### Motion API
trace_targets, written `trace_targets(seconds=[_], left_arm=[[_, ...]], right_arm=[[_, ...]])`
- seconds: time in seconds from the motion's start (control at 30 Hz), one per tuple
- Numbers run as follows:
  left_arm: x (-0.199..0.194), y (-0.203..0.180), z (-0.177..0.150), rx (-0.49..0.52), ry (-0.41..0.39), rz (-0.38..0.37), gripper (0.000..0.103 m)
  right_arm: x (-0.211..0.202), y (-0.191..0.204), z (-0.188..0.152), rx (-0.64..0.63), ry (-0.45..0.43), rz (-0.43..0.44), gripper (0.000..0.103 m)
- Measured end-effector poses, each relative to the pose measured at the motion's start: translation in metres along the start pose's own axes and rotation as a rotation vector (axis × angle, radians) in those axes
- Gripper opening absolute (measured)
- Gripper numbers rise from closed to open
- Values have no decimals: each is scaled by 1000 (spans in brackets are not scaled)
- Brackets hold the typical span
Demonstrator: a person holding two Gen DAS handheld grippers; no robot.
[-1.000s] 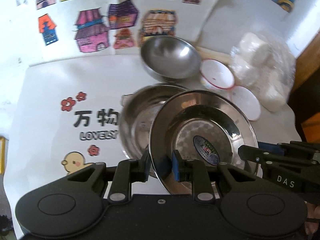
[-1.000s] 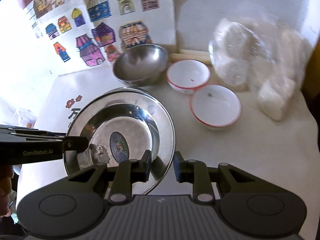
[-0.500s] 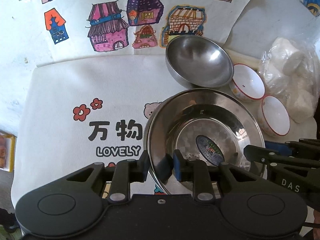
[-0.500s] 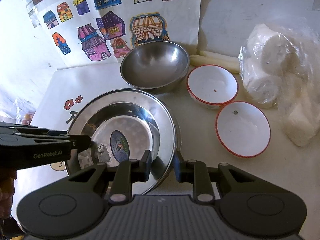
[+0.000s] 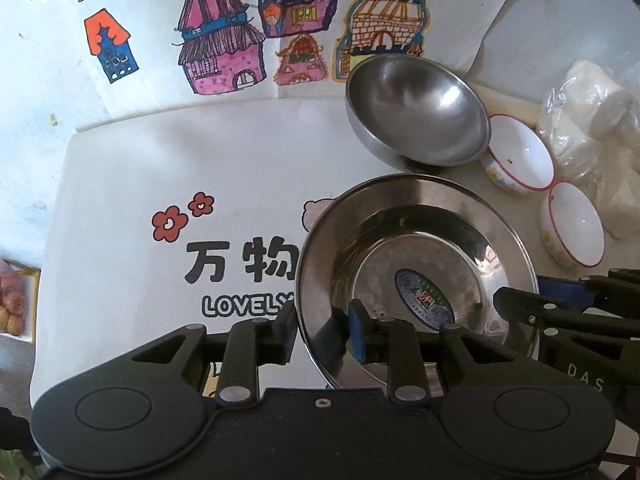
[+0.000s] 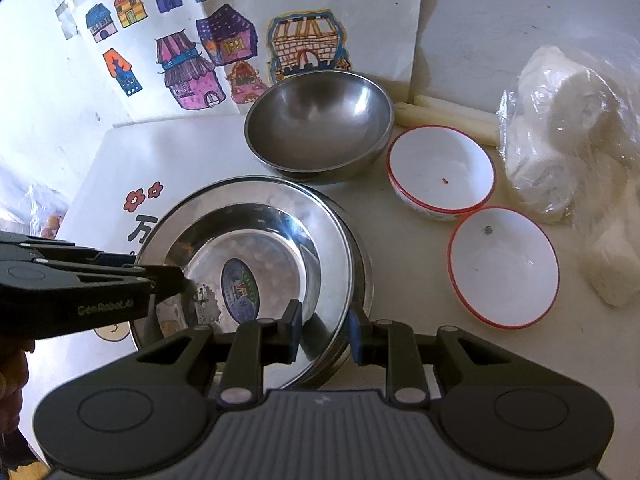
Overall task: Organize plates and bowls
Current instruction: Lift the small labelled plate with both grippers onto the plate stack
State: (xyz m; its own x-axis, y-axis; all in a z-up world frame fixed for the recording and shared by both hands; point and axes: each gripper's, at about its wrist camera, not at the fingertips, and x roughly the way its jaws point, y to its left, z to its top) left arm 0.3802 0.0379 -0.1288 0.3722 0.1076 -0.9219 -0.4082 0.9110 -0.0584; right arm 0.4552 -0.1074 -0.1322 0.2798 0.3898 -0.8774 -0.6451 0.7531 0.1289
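Observation:
A steel plate [image 5: 420, 240] with an oval sticker in its middle lies nested on a second steel plate, whose rim [image 6: 362, 264] shows only at the right. My left gripper [image 5: 322, 334] is shut on the top plate's near-left rim, one pad inside the dish and one outside. My right gripper [image 6: 325, 332] is shut on the near-right rim in the same way. Each gripper shows in the other's view, the left gripper [image 6: 172, 280] at that frame's left and the right gripper [image 5: 504, 300] at the other's right. Behind the plates sits a deep steel bowl [image 5: 416, 112].
Two white bowls with red rims [image 6: 440, 168] [image 6: 504, 268] stand right of the plates. A plastic bag of white lumps [image 6: 568, 140] fills the far right, with pale sticks [image 6: 448, 120] behind the bowls. A printed white cloth [image 5: 160, 200] covers the table; house drawings [image 5: 224, 52] lie behind.
Both grippers carried the top plate, held tilted above and right of the lower one, leftwards and down. It now covers the lower plate almost fully.

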Motion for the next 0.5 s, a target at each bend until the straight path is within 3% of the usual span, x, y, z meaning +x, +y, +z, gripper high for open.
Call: trace_targets(seconds=[0.5], left_arm=[[8, -3, 2, -2, 28, 14, 31]], right_arm=[[2, 0, 1, -6, 3, -1, 27]])
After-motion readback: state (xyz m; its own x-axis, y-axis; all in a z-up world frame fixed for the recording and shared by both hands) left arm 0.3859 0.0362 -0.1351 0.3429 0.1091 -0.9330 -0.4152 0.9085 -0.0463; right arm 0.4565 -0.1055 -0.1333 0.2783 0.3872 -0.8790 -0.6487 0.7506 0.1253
